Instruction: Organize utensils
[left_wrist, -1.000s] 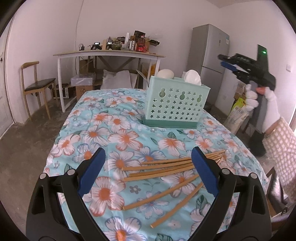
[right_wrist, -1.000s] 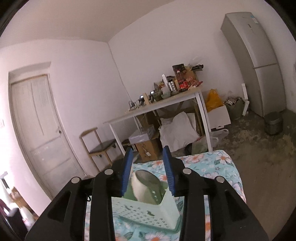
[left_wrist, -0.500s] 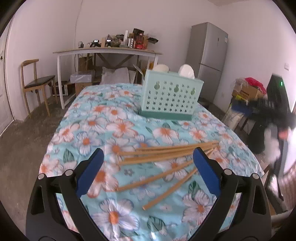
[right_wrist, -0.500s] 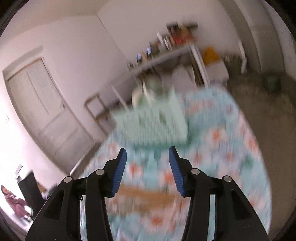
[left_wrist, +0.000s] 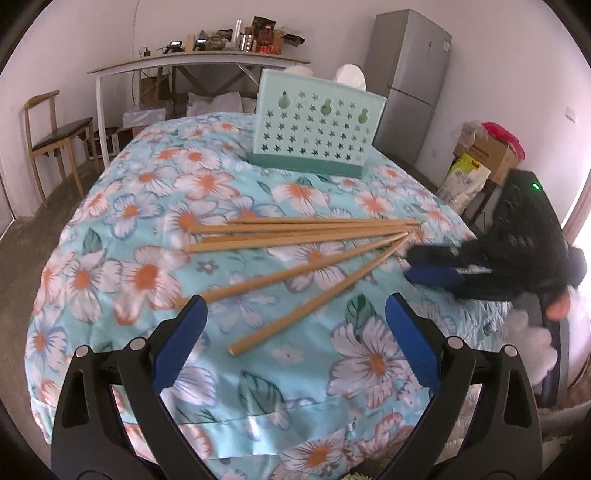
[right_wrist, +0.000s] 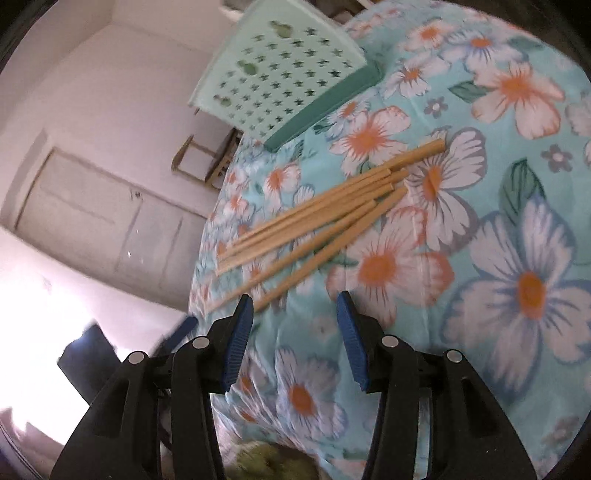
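My left hand-held gripper (left_wrist: 293, 325) hangs over the near edge of the desk (left_wrist: 122, 273), which is covered in a turquoise floral cloth. Its blue pads (left_wrist: 412, 343) stand wide apart with nothing between them.

The chopsticks (left_wrist: 306, 236), a loose fan of wooden sticks, lie flat on the cloth just ahead of that gripper. Their far ends bunch together at the right; their near ends splay toward me. One stick's near end lies just beside my left pad.

The pale green utensil basket (left_wrist: 314, 129), punched with star holes, stands upright at the far side of the desk, well apart from the sticks. White rounded shapes show above its rim; what they are I cannot tell.

My right hand-held gripper (right_wrist: 295, 339) sits low over the cloth at the desk's right edge, near the bunched ends. Its jaws stand partly parted, have just been closing a little, and hold nothing. My gloved hand (left_wrist: 532, 332) carries it.

Fridge (left_wrist: 410, 81) against the back wall.
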